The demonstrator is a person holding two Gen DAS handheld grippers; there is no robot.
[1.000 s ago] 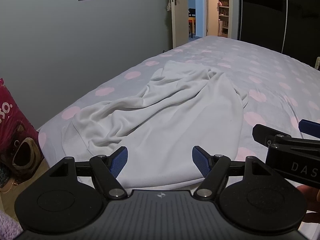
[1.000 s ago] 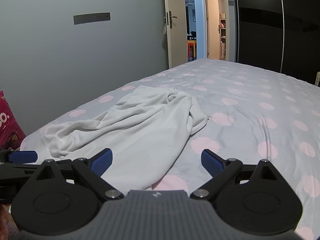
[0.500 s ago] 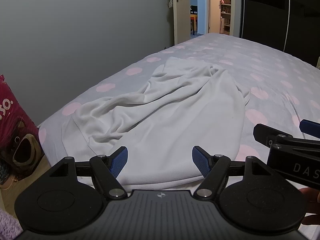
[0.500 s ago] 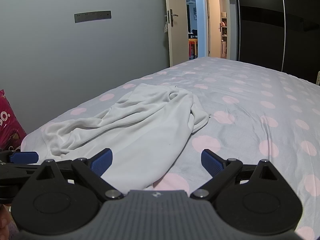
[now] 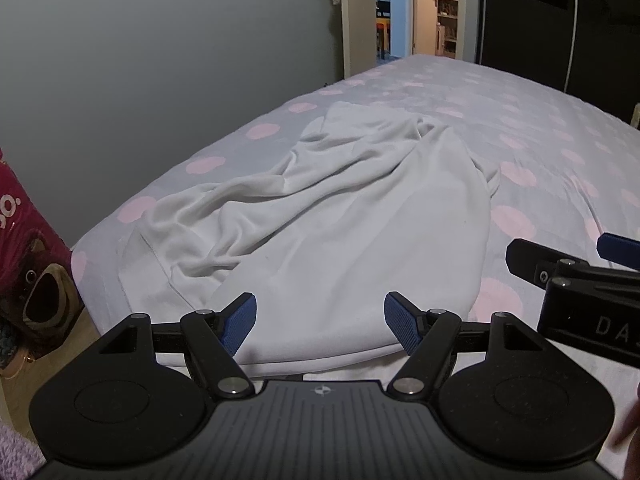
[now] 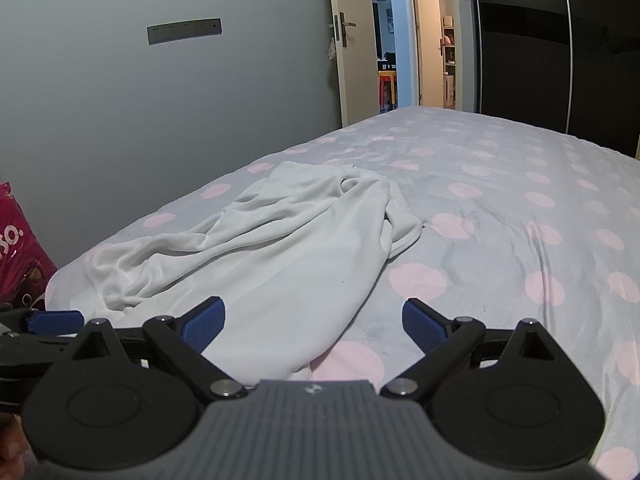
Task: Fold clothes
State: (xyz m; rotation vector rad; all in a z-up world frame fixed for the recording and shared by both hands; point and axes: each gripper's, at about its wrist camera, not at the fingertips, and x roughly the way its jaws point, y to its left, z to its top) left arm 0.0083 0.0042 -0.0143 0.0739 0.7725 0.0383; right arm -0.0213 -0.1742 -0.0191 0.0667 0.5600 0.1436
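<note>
Lying crumpled on dotted bed (image 5: 520,128): white garment (image 5: 340,216); left tongs (image 5: 320,317), right tongs (image 6: 314,320) both apart.

crumpled white garment (image 5: 340,216) on polka-dot bed (image 5: 540,152)

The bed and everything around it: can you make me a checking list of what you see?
Surface: bed with a grey sheet dotted pink, a few creases.
Job's things: one white garment, crumpled and unfolded, lying near the bed's left corner.
Clutter: pink bag with a bear picture, on the floor by the bed.
Grippers: left tool open, empty, hovering over the garment's near hem; right tool open, empty, over the garment's right edge.
Cables: nothing seen.
Surroundings: grey wall, open door to a lit hallway, dark wardrobe.
</note>
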